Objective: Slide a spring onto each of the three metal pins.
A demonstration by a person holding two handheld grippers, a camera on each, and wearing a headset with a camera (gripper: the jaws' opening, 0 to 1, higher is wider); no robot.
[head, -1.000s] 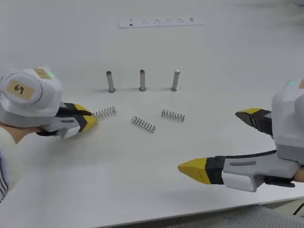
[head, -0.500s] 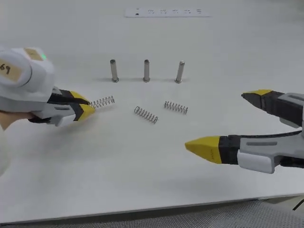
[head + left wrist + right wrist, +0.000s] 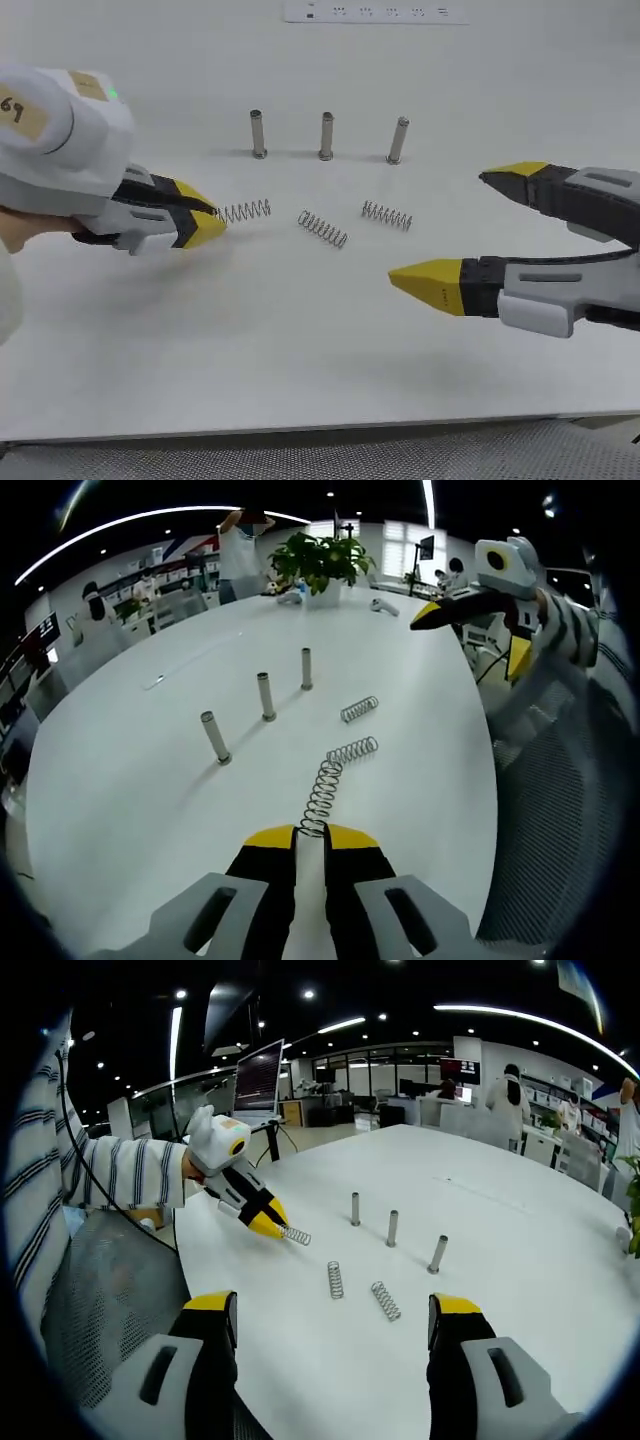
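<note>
While the right tongs (image 3: 437,225) are held spread wide over the near right side of the desk (image 3: 300,340), the left tongs (image 3: 216,220) are pressed almost together on the near end of the leftmost spring (image 3: 245,211). In the left gripper view that end is seen caught right between the yellow tips.

All the springs are thin silvery wire coils, short and open-wound, laid flat on the white desk. The middle spring (image 3: 323,229) and right spring (image 3: 387,215) are left loose, apart from each other, just in front of the pins. Behind them the left pin (image 3: 258,134), middle pin (image 3: 326,136) and right pin (image 3: 398,140) are stood upright in a row: plain grey metal, each on a small flared foot. No spring has been slid on yet. A power strip (image 3: 375,12) is seen at the far edge.

Compared with a second ago, not much has been changed. Springs and pins are found in the same layout, and the same spring end is kept in the left tongs. The right tongs have been brought in closer to the springs, jaws just as wide. The rest of the shift is down to the headset being moved.
</note>
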